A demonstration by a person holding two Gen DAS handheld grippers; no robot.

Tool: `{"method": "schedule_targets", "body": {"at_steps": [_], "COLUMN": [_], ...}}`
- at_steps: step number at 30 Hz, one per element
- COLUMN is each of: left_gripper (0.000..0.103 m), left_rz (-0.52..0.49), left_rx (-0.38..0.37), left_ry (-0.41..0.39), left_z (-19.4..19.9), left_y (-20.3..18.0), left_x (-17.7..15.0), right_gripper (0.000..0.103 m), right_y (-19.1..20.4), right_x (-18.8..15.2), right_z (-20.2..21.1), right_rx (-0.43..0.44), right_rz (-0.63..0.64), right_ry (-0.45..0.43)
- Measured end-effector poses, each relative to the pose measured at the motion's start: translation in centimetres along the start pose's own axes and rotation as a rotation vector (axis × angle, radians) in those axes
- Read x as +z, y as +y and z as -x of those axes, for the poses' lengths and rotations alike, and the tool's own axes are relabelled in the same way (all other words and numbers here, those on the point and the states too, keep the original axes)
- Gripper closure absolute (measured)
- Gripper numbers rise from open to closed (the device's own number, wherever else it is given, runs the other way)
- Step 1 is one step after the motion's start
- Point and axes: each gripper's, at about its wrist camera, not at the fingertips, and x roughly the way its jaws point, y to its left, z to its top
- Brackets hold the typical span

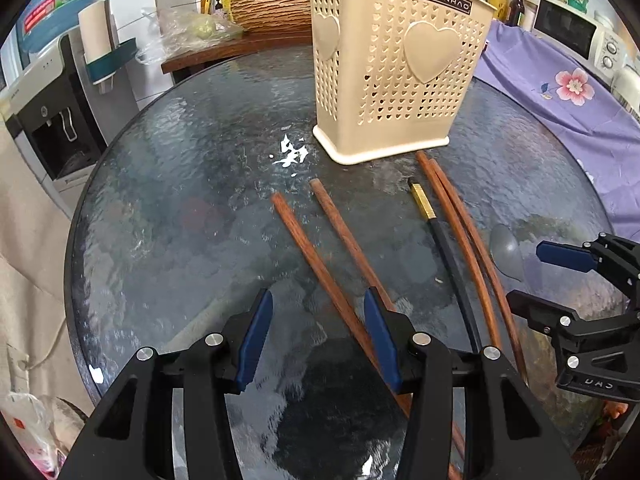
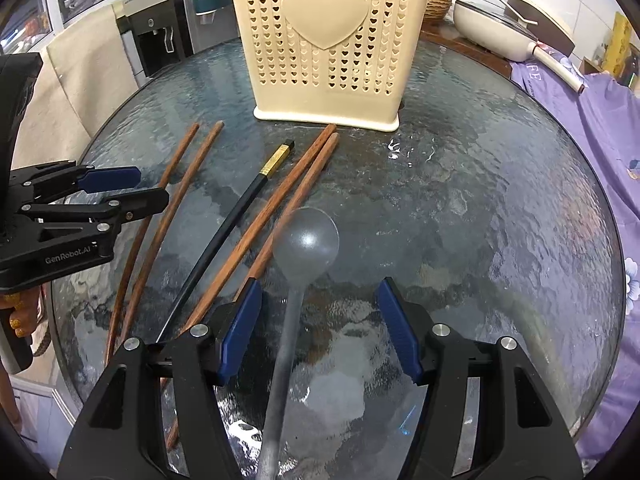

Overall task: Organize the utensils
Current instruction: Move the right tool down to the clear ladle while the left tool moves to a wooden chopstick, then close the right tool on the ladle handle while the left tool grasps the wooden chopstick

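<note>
My left tongs (image 1: 318, 312) hang over the glass table (image 1: 180, 240) with their blue pads partly apart and nothing pinched; one of the two wooden chopsticks (image 1: 320, 268) nearest them runs up between the pads toward the cream utensil basket (image 1: 396, 64), without my being able to tell whether a pad touches it. My right tongs (image 2: 320, 304) stand wider, gripping nothing, and the grey spoon (image 2: 306, 240) lies between their pads with its bowl pointing at the basket and its handle running back under me. The basket stands upright at the far side of the table. In front of it, from the spoon outward to the left, lie a close pair of wooden chopsticks (image 2: 280, 208), a black chopstick with a gold band (image 2: 240, 208), and then the spread pair by my left tongs. All lie flat on the glass, their thick ends toward the basket.
</note>
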Motion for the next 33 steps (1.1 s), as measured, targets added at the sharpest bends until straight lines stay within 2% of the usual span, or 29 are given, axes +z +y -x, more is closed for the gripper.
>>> {"method": "schedule_targets", "body": {"at_steps": [7,10,14,22,33], "left_gripper": [0.059,0.062,0.065,0.075,0.09], "left_rz": [0.003,0.011,0.006,0.015,0.033], "left_rx": [0.011,0.014,0.023,0.029,0.023], "left_ry": [0.008,0.009,0.01,0.017,0.012], "left_z": [-0.9,-1.1,-1.5,-2.3,-2.6], "left_y": [0.4,0.6,0.6,1.3,1.4], "left_x": [1.4,1.9,2.4,3.8,4.2], "right_gripper": [0.043,0.05,0.051,0.065,0.066], "right_y": [0.0,0.1,0.4,0.7,0.9], "right_x": [0.6,0.9,1.3,1.9,1.9], "right_z": [-0.4,-0.5,-0.7,-0.9,-1.0], "right_rx": [-0.007,-0.009,-0.012,-0.008,-0.009], "right_rz": [-0.014,-0.019,-0.019,-0.008,-0.007], "right_ry": [0.003,0.002,-0.001,0.004,0.007]}}
